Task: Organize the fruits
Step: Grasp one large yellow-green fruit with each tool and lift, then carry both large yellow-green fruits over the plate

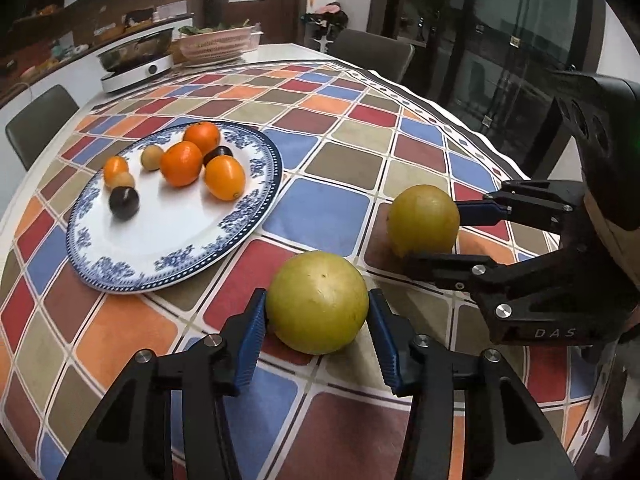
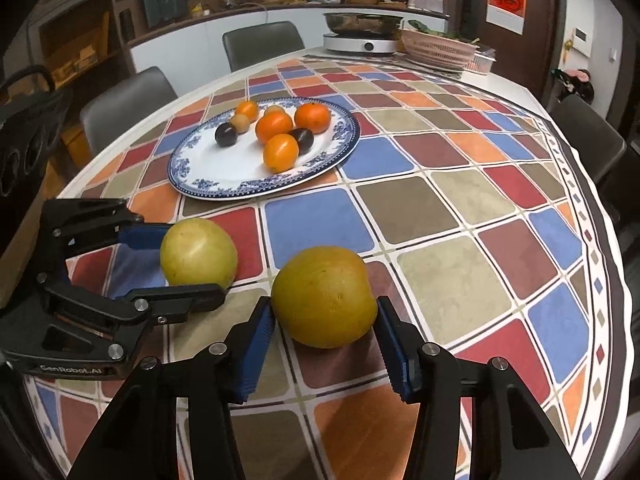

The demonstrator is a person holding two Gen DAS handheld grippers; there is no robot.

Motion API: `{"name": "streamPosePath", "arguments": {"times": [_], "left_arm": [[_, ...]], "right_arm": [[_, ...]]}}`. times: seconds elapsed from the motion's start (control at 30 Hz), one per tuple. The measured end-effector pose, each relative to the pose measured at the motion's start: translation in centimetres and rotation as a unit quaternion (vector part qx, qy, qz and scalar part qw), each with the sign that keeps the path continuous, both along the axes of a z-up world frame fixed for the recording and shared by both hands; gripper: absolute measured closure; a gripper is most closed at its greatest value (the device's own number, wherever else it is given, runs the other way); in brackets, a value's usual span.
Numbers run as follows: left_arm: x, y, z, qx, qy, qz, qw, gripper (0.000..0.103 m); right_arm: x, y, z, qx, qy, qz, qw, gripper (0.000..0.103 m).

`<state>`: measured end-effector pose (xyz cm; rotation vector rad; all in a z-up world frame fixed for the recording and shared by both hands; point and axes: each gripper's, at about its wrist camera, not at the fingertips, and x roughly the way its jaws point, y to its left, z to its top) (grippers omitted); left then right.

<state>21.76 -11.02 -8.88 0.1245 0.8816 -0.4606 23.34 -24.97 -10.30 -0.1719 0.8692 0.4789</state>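
surface: checkered tablecloth [image 1: 332,196], dining table, kitchen counter behind
left gripper [image 1: 317,312]: pads clamp pale yellow fruit [image 1: 317,302], lower centre
right gripper [image 2: 325,316]: pads clamp darker yellow fruit [image 2: 325,296], lower centre; contact on its right side looks snug, hard to confirm
step: both grasped, likely still resting on cloth; next, lift and carry to plate
plate [image 1: 168,256]: mid left, holds oranges [image 1: 181,163], dark plums and small tan fruits

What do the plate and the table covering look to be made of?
Plate: likely glazed ceramic; glossy white with a printed blue border and soft reflections. Table covering: probably wipeable vinyl or oilcloth; printed coloured squares with a slight sheen, though coated fabric is possible.
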Motion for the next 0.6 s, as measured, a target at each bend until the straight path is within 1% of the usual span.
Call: {"name": "streamPosePath", "arguments": {"times": [0.23,0.43,0.53,0.6], "left_arm": [[-1.6,0.8,2.1,-0.015,-0.017,0.013,0.9997,0.054],[-3.2,1.8,4.3,-0.025,-0.043,0.025,0.9985,0.054],[-3.7,2.3,4.7,-0.029,-0.046,0.028,0.9981,0.054],[-3.8,2.6,4.6,-0.030,-0.044,0.034,0.9980,0.054]], "right_arm": [[-1.6,0.1,1.7,0.012,-0.021,-0.015,1.000,0.052],[-3.4,0.5,3.9,0.030,-0.048,-0.025,0.998,0.052],[-3.9,0.7,4.7,0.045,-0.058,-0.031,0.997,0.054],[-4.0,0.9,4.6,0.045,-0.053,-0.033,0.997,0.055]]}}
